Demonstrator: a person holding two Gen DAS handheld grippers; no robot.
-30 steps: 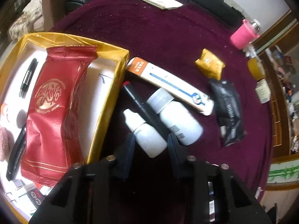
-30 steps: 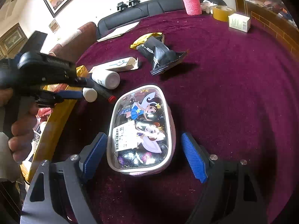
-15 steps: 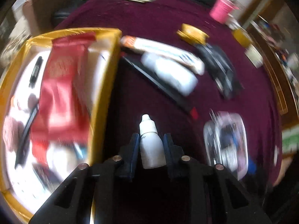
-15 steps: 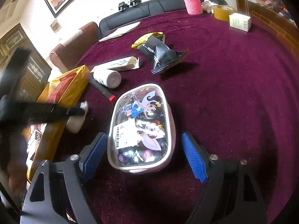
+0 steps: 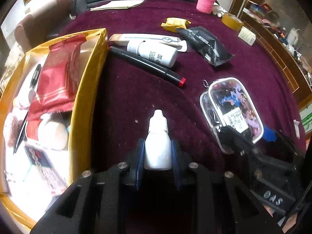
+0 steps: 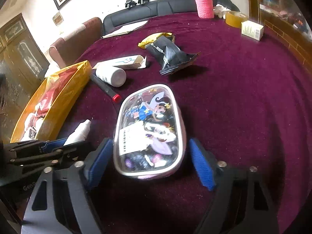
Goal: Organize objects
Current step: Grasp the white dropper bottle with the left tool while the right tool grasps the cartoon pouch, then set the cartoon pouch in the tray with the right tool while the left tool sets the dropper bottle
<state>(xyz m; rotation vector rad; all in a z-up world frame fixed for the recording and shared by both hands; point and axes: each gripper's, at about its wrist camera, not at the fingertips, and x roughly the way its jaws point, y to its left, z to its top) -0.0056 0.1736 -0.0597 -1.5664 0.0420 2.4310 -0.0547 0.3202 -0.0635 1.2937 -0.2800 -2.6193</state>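
My left gripper (image 5: pixel 158 146) is shut on a small white dropper bottle (image 5: pixel 158 136), nozzle pointing away, held above the maroon tablecloth just right of the gold box (image 5: pixel 85 89). The right wrist view shows that bottle (image 6: pixel 80 130) at lower left, close to the box wall. A clear pouch with cartoon figures (image 6: pixel 150 128) lies between the blue pads of my right gripper (image 6: pixel 150 156). Its jaws are closing; the left pad is at the pouch's edge and a gap remains on the right. The left wrist view shows the pouch (image 5: pixel 234 109) at the right.
The gold box holds a red packet (image 5: pixel 58 74), a pen and small items. Beyond lie a black marker with a red cap (image 5: pixel 146 64), a larger white bottle (image 5: pixel 154 53), a long carton (image 5: pixel 148 39), a black packet (image 5: pixel 204 44), a yellow packet (image 5: pixel 175 23), a pink cup (image 5: pixel 206 2) and a tape roll (image 5: pixel 232 20).
My left gripper closed on the dropper bottle and carried it away from the marker and large bottle, toward the pouch. The right gripper's jaws have narrowed around the pouch.
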